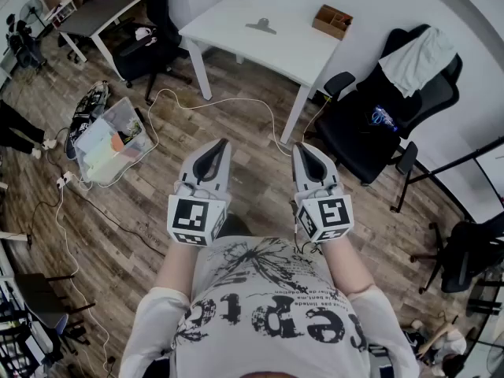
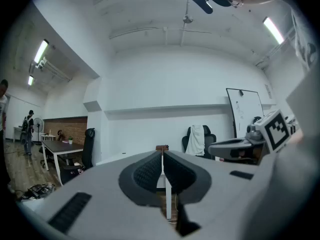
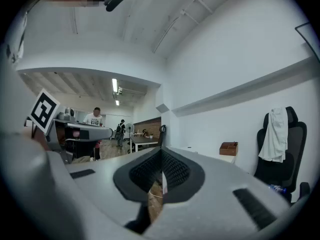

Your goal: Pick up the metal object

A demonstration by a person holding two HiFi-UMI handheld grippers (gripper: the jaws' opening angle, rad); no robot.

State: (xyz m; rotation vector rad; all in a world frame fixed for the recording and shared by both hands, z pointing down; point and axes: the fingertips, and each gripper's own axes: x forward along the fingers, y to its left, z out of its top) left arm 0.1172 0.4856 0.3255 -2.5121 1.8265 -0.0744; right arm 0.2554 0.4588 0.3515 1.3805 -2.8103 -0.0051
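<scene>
1. Head view: the left gripper (image 1: pixel 214 154) and right gripper (image 1: pixel 305 154) are held side by side near the person's chest, above the wood floor (image 1: pixel 150 211) and well short of the white table (image 1: pixel 228 30).
2. Both grippers are clenched, jaws pressed together with nothing between them.
3. The metal object (image 1: pixel 261 27) lies flat on the table top, apart from the wooden box (image 1: pixel 331 20).

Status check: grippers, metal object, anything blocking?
Left gripper, right gripper shut, empty. Metal object on white table, untouched. Wooden box apart from it.
</scene>
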